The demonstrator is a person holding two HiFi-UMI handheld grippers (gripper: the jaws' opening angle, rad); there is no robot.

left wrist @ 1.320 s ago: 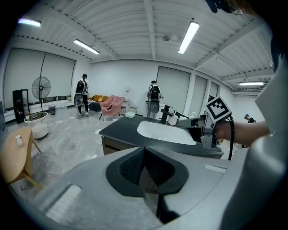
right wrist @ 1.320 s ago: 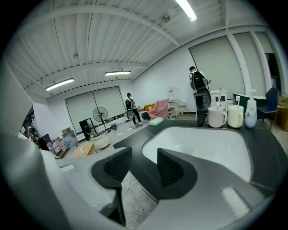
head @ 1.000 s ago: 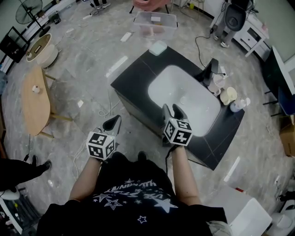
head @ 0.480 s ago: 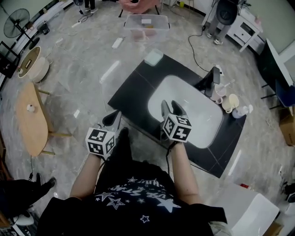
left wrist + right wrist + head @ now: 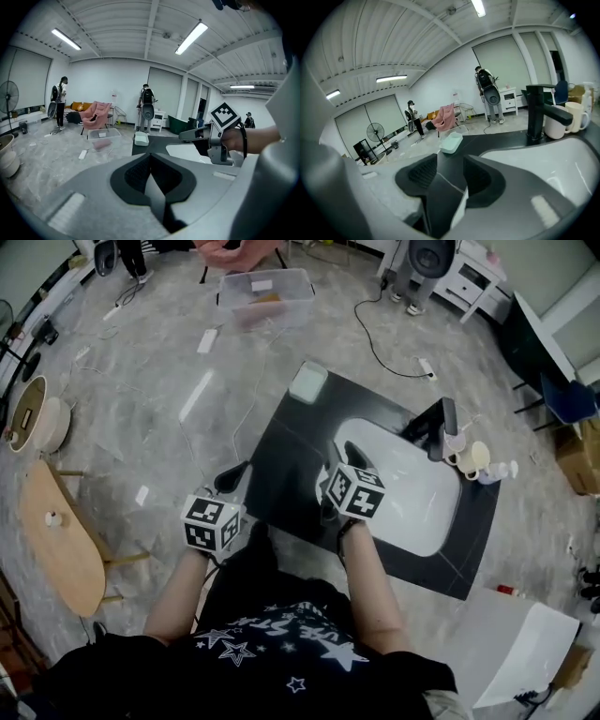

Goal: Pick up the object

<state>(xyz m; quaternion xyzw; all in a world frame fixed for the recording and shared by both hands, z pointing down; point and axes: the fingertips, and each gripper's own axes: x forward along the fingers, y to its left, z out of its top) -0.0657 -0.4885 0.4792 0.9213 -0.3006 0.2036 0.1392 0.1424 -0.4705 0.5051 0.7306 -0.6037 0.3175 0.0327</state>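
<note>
A small pale green box sits on the far corner of the black counter; it also shows in the left gripper view and the right gripper view. My right gripper hovers over the near left rim of the white sink, well short of the box. Its jaws stand slightly apart with nothing between them. My left gripper hangs just off the counter's left edge, above the floor. Its pads meet and hold nothing.
A black faucet and pale cups stand at the sink's far side. A clear plastic bin sits on the floor beyond the counter. A wooden table is at left, a white unit at lower right. People stand in the background.
The head view has swung, so the counter and sink sit lower and closer. The right gripper has come in over the sink's rim. Neither gripper has taken hold of anything.
</note>
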